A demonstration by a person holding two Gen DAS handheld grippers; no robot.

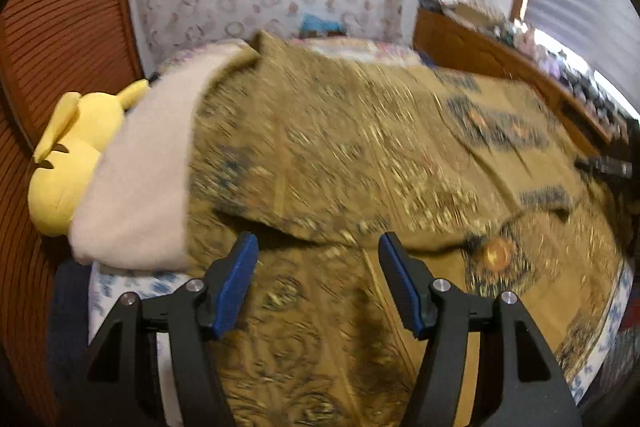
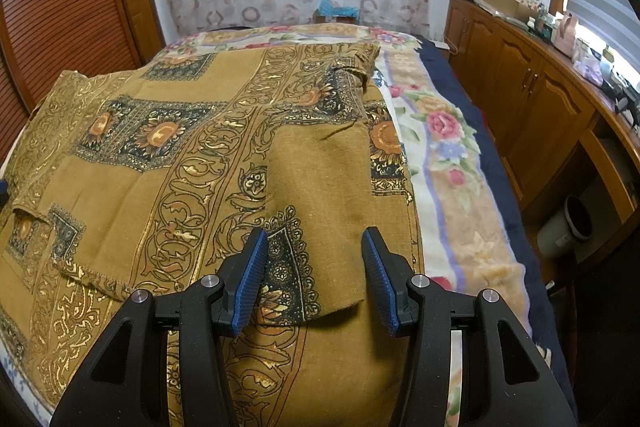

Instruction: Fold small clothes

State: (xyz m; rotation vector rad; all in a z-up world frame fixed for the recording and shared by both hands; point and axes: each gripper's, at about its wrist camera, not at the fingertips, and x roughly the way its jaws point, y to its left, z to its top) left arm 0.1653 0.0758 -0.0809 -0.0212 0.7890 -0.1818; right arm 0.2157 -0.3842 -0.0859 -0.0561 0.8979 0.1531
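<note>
Mustard garment with gold scrollwork lies partly folded; left gripper and right gripper fingers spread, empty.

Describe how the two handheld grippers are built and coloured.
The left gripper and right gripper look alike: matte black plastic frames with triangular cut-outs, round silver pivot bolts, and two black fingers lined with ribbed blue pads. No cables, markings, hands or sleeves show in either view.
</note>
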